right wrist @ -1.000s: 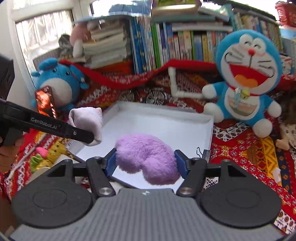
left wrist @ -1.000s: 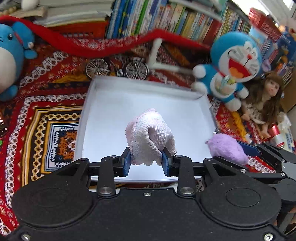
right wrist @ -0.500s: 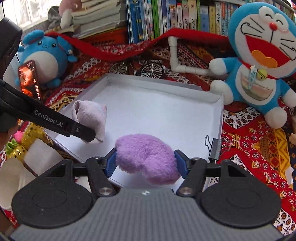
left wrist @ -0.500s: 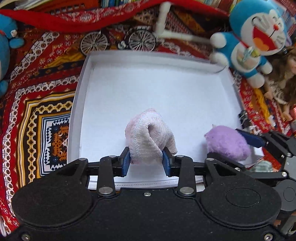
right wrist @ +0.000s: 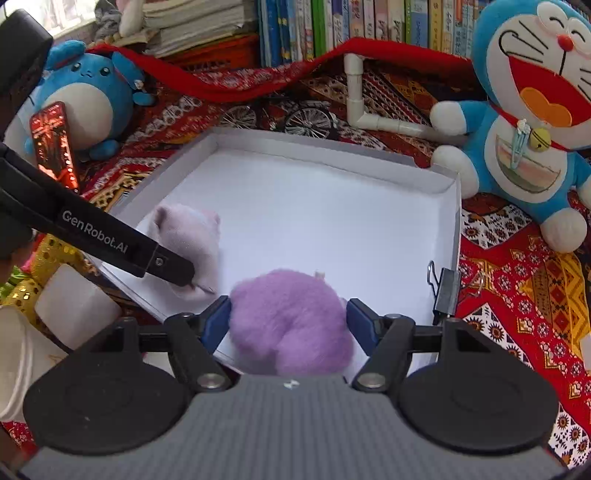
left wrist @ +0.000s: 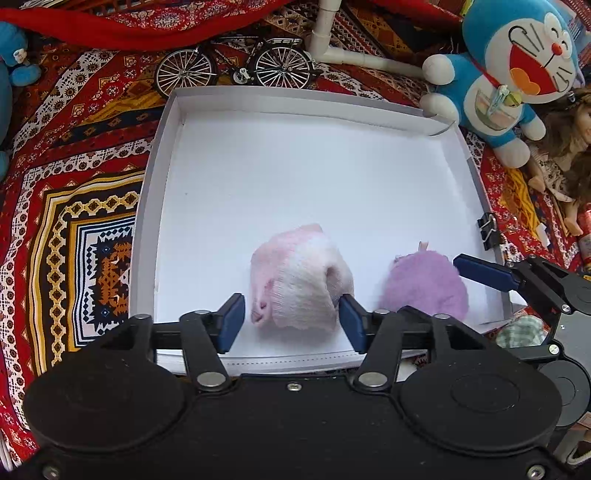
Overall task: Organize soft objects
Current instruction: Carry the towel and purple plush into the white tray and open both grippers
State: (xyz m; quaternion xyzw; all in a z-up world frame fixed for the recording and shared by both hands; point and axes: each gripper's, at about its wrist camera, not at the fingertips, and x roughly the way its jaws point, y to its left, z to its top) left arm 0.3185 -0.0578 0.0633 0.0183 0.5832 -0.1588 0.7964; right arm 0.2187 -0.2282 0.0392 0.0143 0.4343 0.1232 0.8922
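Two plush toys [right wrist: 532, 122], toy bicycle [left wrist: 236, 66], perhaps doll [left wrist: 565, 147] around tray [left wrist: 295, 99]

The left tongs [left wrist: 291, 314] had a black body with two round discs, silver screws at the pivots and blue pads. The right tongs [right wrist: 288, 319] were grey and ribbed, black-armed, blue-padded. White "GenRobot.AI" lettering ran along the left finger.

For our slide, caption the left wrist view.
Left gripper opening around a pink cloth in the white tray, purple plush alongside.

Bookshelf [right wrist: 332, 26] (packed) behind patterned cloth [left wrist: 74, 206].
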